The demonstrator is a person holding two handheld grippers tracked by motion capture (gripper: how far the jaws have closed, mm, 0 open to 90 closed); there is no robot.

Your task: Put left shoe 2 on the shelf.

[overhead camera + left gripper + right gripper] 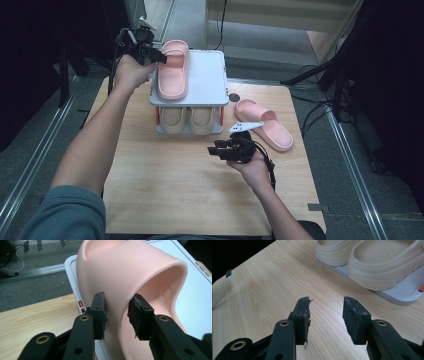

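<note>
A pink slipper lies on the top level of a white two-level rack. My left gripper is at the slipper's far left side, its jaws on either side of the strap's edge. A thin gap shows at one pad, so the jaws stand open around the strap. A second pink slipper lies on the table right of the rack. My right gripper hovers open and empty over the wood, in front of the rack.
A pair of beige slippers sits on the rack's lower tray. The wooden table has bare room in front. Metal floor rails and dark stands flank the table.
</note>
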